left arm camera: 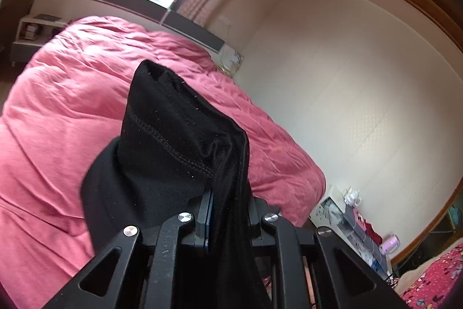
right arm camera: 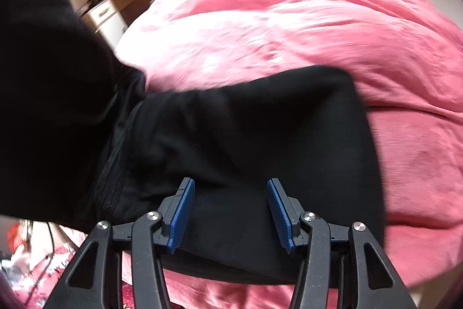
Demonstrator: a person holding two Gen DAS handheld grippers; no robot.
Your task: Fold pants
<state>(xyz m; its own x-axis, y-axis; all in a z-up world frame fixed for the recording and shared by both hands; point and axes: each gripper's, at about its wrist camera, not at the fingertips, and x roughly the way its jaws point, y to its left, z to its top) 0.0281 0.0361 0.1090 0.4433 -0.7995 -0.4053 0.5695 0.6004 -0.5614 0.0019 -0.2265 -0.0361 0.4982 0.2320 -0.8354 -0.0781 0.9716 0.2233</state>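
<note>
Left tongs (left arm camera: 228, 204), clenched on a bunched fold of the black pants (left arm camera: 173, 135): the cloth rises past the tips, showing a stitched hem, and hangs down between the arms, lifted clear of the pink bed cover (left arm camera: 58, 112). Right tongs (right arm camera: 231, 210), released: the blue pads (right arm camera: 182, 216) stand apart above a flat part of the pants (right arm camera: 246, 129), which lies on the bed cover (right arm camera: 318, 19) under and beyond the tips; nothing is pinched between them. At left the cloth rises out of frame.
</note>
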